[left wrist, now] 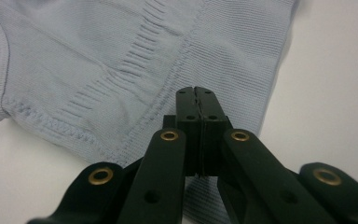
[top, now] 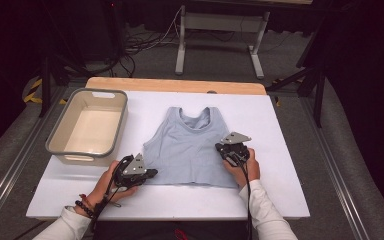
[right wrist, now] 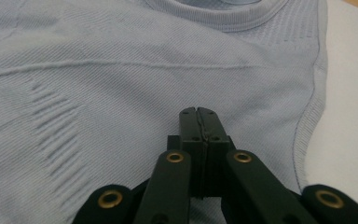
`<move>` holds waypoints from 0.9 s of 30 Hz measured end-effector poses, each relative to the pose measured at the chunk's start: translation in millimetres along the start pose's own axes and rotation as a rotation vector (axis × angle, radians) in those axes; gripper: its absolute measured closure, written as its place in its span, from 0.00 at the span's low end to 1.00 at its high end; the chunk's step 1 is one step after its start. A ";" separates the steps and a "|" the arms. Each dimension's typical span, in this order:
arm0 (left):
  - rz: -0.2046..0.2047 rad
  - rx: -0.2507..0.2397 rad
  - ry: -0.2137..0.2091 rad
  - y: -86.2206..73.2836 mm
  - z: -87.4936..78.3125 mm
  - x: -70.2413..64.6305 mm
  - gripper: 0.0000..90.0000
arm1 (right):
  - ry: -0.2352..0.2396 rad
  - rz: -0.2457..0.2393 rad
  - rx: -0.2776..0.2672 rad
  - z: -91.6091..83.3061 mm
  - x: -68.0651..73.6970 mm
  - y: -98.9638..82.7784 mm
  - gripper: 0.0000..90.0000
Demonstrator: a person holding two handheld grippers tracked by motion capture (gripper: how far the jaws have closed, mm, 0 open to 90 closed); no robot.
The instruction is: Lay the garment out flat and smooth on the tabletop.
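A pale grey-blue ribbed tank top [top: 190,150] lies flat on the white table [top: 285,165], neckline away from me. My left gripper [top: 152,173] rests at the top's lower left corner, held in a hand. In the left gripper view its jaws [left wrist: 196,91] are pressed together, tips low over the ribbed cloth [left wrist: 121,60] near the hem. My right gripper [top: 222,148] sits on the top's right side. In the right gripper view its jaws [right wrist: 198,112] are also closed, tips over the fabric [right wrist: 121,70] below the neckline. No fold of cloth is visible between either pair of tips.
A grey bin [top: 60,135] with a cream inside stands at the table's left. A wooden strip [top: 175,85] runs along the far edge. Beyond it are a metal frame [top: 220,30], cables and stand legs on the floor.
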State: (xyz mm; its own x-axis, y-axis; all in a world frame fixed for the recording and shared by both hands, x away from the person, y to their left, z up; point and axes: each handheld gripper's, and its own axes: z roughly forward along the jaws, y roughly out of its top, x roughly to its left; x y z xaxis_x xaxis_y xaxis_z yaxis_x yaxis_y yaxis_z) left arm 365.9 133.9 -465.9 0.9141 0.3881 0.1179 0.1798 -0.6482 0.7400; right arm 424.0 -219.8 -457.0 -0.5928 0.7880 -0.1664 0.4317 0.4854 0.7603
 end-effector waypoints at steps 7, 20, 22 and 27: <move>-0.003 -0.063 0.044 -0.6 -12.6 0.5 0.94 | 0.014 0.008 -0.075 -12.6 -0.2 0.1 1.00; 0.017 -0.158 0.108 -0.9 -33.1 -0.8 0.76 | 0.007 -0.038 -0.256 -38.0 11.4 11.6 0.93; 0.034 -0.163 0.111 -0.9 -35.3 -2.2 0.77 | 0.005 -0.054 -0.273 -41.0 14.1 13.8 0.92; 0.041 -0.172 0.135 -2.0 -38.7 -4.7 0.70 | 0.010 -0.075 -0.300 -47.2 18.9 17.0 0.90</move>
State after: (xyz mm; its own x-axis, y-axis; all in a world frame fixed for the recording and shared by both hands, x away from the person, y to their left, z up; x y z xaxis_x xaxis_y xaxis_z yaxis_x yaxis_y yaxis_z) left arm 347.2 158.7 -442.4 0.8605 0.4549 0.2294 0.0679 -0.5486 0.8333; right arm 388.1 -214.5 -417.6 -0.6226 0.7499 -0.2237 0.1676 0.4069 0.8980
